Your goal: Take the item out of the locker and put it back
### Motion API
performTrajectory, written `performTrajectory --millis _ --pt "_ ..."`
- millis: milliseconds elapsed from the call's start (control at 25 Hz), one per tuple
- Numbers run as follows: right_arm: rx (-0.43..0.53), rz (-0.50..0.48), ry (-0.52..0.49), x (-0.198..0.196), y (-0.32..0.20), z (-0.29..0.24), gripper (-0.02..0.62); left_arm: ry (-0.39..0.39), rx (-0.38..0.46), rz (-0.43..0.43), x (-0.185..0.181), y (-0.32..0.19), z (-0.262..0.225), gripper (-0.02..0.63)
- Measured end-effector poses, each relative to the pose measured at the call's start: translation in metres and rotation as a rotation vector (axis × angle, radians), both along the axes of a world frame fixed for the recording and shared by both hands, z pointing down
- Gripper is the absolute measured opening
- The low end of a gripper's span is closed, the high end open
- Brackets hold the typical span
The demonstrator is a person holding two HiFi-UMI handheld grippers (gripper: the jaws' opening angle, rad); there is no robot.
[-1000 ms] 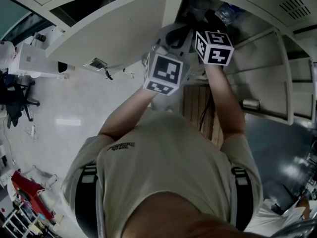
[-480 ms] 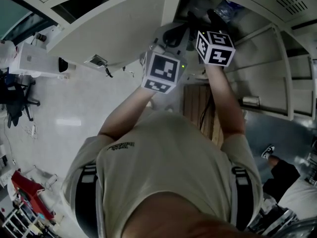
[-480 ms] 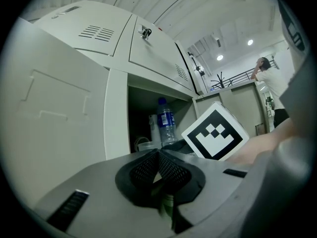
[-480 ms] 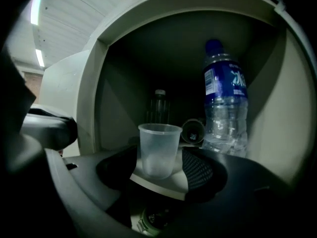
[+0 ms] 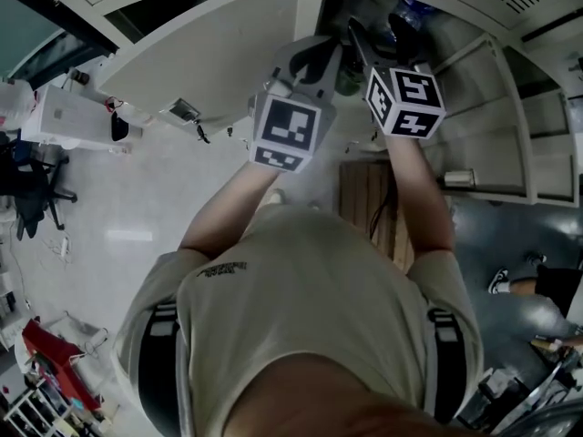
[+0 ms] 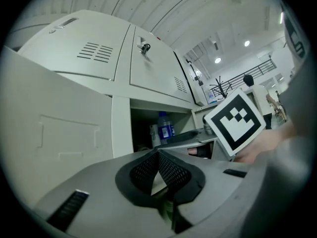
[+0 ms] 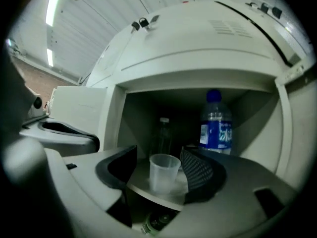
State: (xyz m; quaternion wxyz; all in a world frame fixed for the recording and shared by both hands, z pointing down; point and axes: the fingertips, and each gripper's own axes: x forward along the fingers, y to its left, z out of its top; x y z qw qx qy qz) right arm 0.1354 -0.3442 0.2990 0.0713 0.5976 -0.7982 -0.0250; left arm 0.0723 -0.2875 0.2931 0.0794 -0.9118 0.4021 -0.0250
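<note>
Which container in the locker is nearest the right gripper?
The clear cup, standing between its jaws; the blue-labelled bottle and dark bottle stand further back.

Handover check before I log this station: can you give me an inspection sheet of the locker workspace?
Surface: locker shelf, holding three containers.
Job's things: clear cup upright on shelf, untouched.
Clutter: blue-labelled bottle and clear bottle, both behind cup.
Tools: right tool open, jaws either side of cup; left tool shut, nothing between its jaws.
Cables: dark lead beside right forearm.
Surroundings: locker door swung open.

The person wears a beige T-shirt (image 5: 310, 308) and dark shoulder straps (image 5: 160, 353).
</note>
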Motion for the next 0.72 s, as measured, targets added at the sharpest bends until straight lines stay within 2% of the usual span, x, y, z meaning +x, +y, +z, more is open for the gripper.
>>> performTrajectory --millis 160,240,360,600,640,720 --pt "0.065 -0.027 -0.013 -0.001 0.025 -0.031 0.288 0.009 0.043 -0.004 -0.008 0.006 -0.021 0.012" --pt "0.111 -0.02 -0.005 0.002 0.038 -0.047 0.255 0.01 0.058 -0.01 -0.012 0.007 -0.027 0.012" --pt "0.167 -0.013 0.021 0.005 0.057 -0.065 0.245 0.018 0.074 -0.014 -0.018 0.011 -0.036 0.012" --pt "0.192 -0.022 0.02 0.009 0.088 -0.074 0.22 0.014 0.132 -0.023 -0.027 0.026 -0.054 0.012" --pt "0.205 -0.014 0.031 0.011 0.092 -0.075 0.172 -0.003 0.146 -0.034 -0.028 0.027 -0.054 0.012" --pt "0.218 -0.005 0.054 0.012 0.101 -0.075 0.147 -0.031 0.155 -0.041 -0.027 0.031 -0.051 0.012"
